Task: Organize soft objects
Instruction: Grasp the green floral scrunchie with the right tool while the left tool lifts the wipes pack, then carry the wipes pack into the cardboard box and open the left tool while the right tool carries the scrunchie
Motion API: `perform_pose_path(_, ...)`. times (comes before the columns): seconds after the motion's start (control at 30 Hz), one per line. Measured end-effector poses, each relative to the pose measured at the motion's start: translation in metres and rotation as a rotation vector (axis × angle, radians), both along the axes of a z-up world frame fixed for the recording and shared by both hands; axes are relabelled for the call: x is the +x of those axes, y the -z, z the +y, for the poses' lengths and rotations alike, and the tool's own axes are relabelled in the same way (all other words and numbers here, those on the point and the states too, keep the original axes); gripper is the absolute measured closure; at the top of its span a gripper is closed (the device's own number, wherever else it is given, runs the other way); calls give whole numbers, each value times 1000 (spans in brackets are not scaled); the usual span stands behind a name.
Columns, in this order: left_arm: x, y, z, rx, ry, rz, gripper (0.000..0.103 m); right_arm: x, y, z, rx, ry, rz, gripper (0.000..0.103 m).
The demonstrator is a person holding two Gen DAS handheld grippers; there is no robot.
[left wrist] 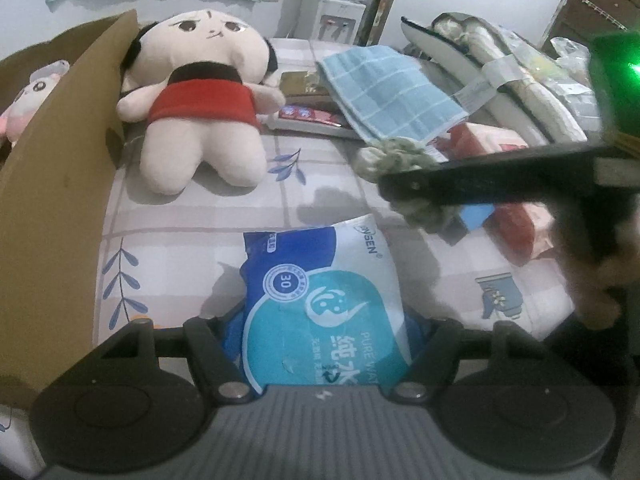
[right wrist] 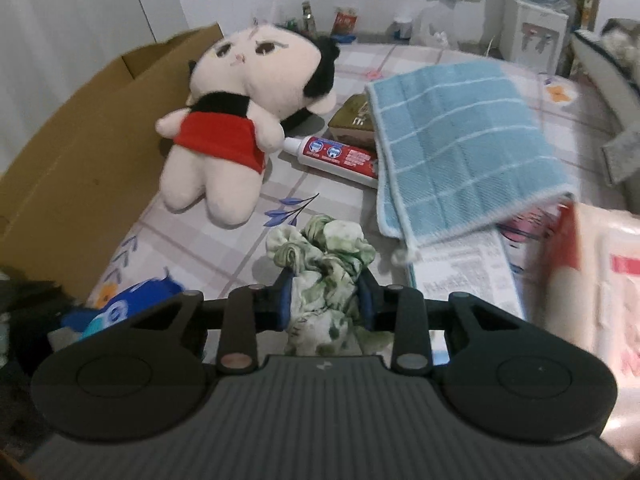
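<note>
Left wrist view: left gripper [left wrist: 326,354] was closed on the wet wipes pack [left wrist: 320,304] at lower centre, fingers pinching its near end, pack sticking out ahead over the checked bedsheet [left wrist: 192,220]. Pinched by one end probably so the rest hangs free for dropping into the cardboard box [left wrist: 60,184] along the left edge. A small pink plush [left wrist: 24,100] was already inside the box at upper left, so the box is likely the collection spot.

Right wrist view: right gripper [right wrist: 324,300] was closed on the green scrunchie [right wrist: 324,264] at centre frame, blue pads squeezing the bunched fabric, ruffles spilling above and below the fingers. In the left wrist view the same gripper came in from the right edge, with the scrunchie lifted clear of the sheet.

Big plush doll [right wrist: 240,120] in a red dress lay on its back in the upper left, just beside the box wall, not yet packed. Blue towel [right wrist: 460,144] lay draped over a pile at right, partly covering a gold box [right wrist: 352,120] and the toothpaste tube [right wrist: 336,156]. Hard items probably stay out.

Judgement: both hands loaded, box drop next; doll and towel remain.
</note>
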State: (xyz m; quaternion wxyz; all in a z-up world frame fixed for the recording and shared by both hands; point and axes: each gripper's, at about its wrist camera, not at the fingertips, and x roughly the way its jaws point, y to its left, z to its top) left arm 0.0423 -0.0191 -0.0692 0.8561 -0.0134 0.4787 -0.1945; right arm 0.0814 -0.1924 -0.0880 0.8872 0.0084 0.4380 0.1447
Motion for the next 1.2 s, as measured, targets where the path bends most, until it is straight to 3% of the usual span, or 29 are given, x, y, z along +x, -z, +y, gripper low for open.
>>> perform_pose_path(0.17,-12,-15,-2,-22,1,-37,31,-35,-23,-12,28,48,-36,73)
perform_pose_path(0.37,-34,-63,16,-72,-28,-145,31,-79,-70,-19,85,55,-123,73)
perform_pose_path(0.53,-50,-117,54,-105,-104,-281,30,-95,-116,-1,143,-10,-210,73)
perform_pose_path(0.73,-47,-161,114,-38,-265,-381,30,-82,-160,48,220,-146,-277,73)
perform_pose_path(0.87,-26,-164,156,11,-356,-364,30,-54,-173,90,248,-218,-265,73)
perform_pose_path(1.0,8,-152,192,67,-427,-306,30,-11,-176,131,294,-264,-169,73)
perform_pose_path(1.2,73,-129,226,24,-415,-191,30,53,-173,180,275,-238,-89,73)
